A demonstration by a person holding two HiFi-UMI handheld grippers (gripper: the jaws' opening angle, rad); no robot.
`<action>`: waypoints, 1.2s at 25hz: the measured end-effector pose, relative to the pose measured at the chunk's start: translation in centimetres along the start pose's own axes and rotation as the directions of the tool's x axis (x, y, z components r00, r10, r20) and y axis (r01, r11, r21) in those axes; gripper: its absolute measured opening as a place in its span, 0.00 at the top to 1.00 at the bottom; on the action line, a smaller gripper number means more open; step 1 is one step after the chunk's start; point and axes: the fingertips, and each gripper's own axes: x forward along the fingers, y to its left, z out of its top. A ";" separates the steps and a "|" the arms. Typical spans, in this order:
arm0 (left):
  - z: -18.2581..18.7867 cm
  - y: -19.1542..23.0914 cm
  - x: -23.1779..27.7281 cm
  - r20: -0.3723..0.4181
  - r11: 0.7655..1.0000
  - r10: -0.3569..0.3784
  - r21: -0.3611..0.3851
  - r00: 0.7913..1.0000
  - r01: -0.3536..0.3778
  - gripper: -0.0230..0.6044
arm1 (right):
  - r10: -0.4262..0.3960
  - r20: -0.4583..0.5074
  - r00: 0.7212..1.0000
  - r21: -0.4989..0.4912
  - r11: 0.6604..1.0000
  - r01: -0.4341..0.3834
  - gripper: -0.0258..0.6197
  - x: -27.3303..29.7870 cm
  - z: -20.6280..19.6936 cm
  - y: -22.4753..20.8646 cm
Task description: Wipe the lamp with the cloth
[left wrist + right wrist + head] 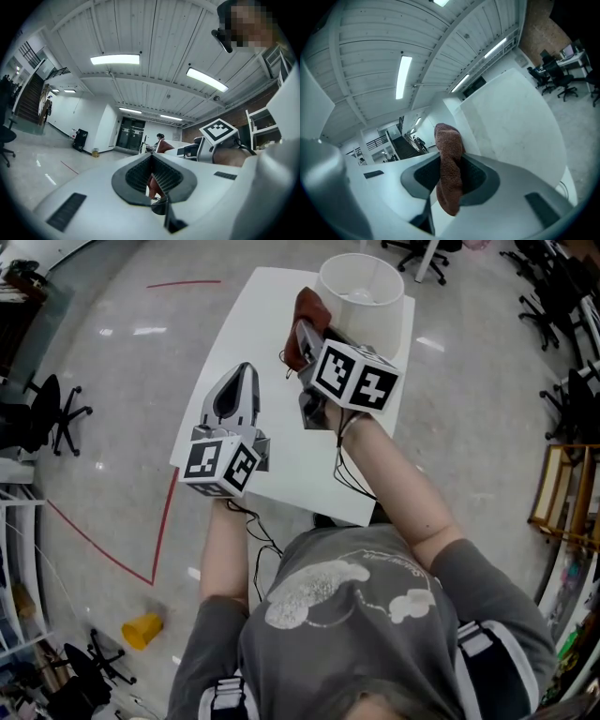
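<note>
In the head view, a white tabletop [298,465] carries the lamp [361,292] at its far end, its pale shade open at the top. The right gripper [305,334] reaches towards the shade's left side, with the red-brown cloth [305,313] bunched at its tip just beside the shade; whether cloth and shade touch cannot be told. The left gripper [246,373] hangs over the tabletop's left part, well apart from the lamp, its fingers drawn to a point.

In the left gripper view, the left gripper [151,157] has its fingers clenched together with nothing between them.

In the right gripper view, the right gripper [450,161] has its fingers grasping the cloth [450,178], which sticks up past the tips and hangs below them. The lamp [511,122] fills the space close behind it.
</note>
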 end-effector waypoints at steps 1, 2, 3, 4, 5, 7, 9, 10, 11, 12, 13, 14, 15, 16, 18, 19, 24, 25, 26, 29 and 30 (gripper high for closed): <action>-0.1 0.0 -0.1 -0.004 1.000 -0.002 -0.001 1.000 0.002 0.95 | -0.004 -0.007 1.000 -0.003 1.000 0.004 0.81 0.1 -0.4 -0.2; -0.3 0.0 -0.2 -0.008 1.000 -0.003 -0.002 1.000 0.003 0.95 | -0.007 -0.016 1.000 -0.007 1.000 0.007 0.81 0.1 -0.9 -0.3; -0.5 0.1 -0.4 -0.012 1.000 -0.002 -0.002 1.000 0.002 0.95 | -0.011 -0.027 1.000 -0.011 1.000 0.011 0.81 0.0 -1.5 -0.5; -0.7 0.1 -0.6 -0.017 1.000 0.001 -0.003 1.000 -0.001 0.95 | -0.015 -0.041 0.999 -0.014 1.000 0.015 0.81 -0.1 -2.1 -0.7; -1.0 0.2 -0.8 -0.023 1.000 0.006 -0.004 1.000 -0.006 0.95 | -0.020 -0.056 0.998 -0.015 1.000 0.019 0.81 -0.2 -2.9 -1.0; -1.7 0.3 -1.1 -0.037 1.000 0.018 -0.010 0.999 -0.018 0.95 | -0.026 -0.090 0.996 -0.011 1.000 0.025 0.81 -0.4 -4.7 -1.9; -2.6 0.5 -1.4 -0.051 0.999 0.029 -0.021 0.998 -0.030 0.95 | -0.038 -0.131 0.991 -0.020 0.999 0.036 0.81 -0.6 -6.8 -3.0; -3.1 0.7 -1.7 -0.058 0.999 0.033 -0.028 0.998 -0.035 0.95 | -0.050 -0.154 0.987 -0.036 0.998 0.045 0.81 -0.9 -7.9 -3.5; -3.5 0.8 -1.9 -0.064 0.999 0.038 -0.034 0.997 -0.040 0.95 | -0.062 -0.174 0.983 -0.056 0.997 0.053 0.81 -1.2 -8.8 -3.9; -3.9 0.8 -2.1 -0.070 0.998 0.042 -0.040 0.997 -0.045 0.95 | -0.072 -0.188 0.980 -0.077 0.995 0.058 0.81 -1.7 -9.6 -4.2; -4.3 0.8 -2.3 -0.074 0.998 0.044 -0.045 0.996 -0.047 0.95 | -0.077 -0.195 0.978 -0.097 0.994 0.059 0.81 -2.2 -10.0 -4.4; -4.6 0.8 -2.4 -0.076 0.998 0.044 -0.051 0.996 -0.048 0.95 | -0.078 -0.195 0.978 -0.119 0.991 0.055 0.81 -2.7 -10.3 -4.5; -4.9 0.7 -2.5 -0.078 0.997 0.044 -0.057 0.996 -0.048 0.95 | -0.073 -0.191 0.979 -0.142 0.989 0.046 0.81 -3.3 -10.3 -4.5; -5.0 0.5 -2.5 -0.078 0.997 0.043 -0.062 0.996 -0.048 0.95 | -0.060 -0.183 0.981 -0.164 0.986 0.030 0.81 -3.8 -10.3 -4.4; -4.8 -0.1 -2.2 -0.072 0.997 0.038 -0.068 0.997 -0.043 0.95 | -0.021 -0.156 0.988 -0.200 0.980 -0.011 0.81 -4.8 -9.1 -3.9; -4.3 -0.6 -1.9 -0.063 0.997 0.031 -0.066 0.998 -0.036 0.95 | 0.002 -0.136 0.991 -0.217 0.976 -0.031 0.81 -5.3 -7.9 -3.4; -1.2 -3.7 -0.3 0.008 0.999 -0.022 -0.041 1.000 0.022 0.95 | 0.107 -0.028 0.994 -0.251 0.962 -0.110 0.81 -7.0 -0.9 -1.1; -0.8 -4.2 -0.1 0.016 0.999 -0.030 -0.033 0.999 0.030 0.95 | 0.120 -0.020 0.993 -0.250 0.961 -0.121 0.81 -7.2 0.1 -0.9; -0.5 -4.7 0.1 0.020 0.999 -0.035 -0.023 0.999 0.035 0.95 | 0.125 -0.020 0.992 -0.249 0.960 -0.127 0.81 -7.2 1.0 -0.8; -0.4 -5.7 0.7 0.021 0.999 -0.037 -0.006 0.999 0.037 0.95 | 0.120 -0.047 0.992 -0.224 0.966 -0.127 0.81 -6.8 1.9 -1.7; -0.6 -6.1 0.8 0.018 0.999 -0.034 -0.002 0.999 0.034 0.95 | 0.118 -0.059 0.991 -0.213 0.969 -0.128 0.81 -6.9 1.8 -2.2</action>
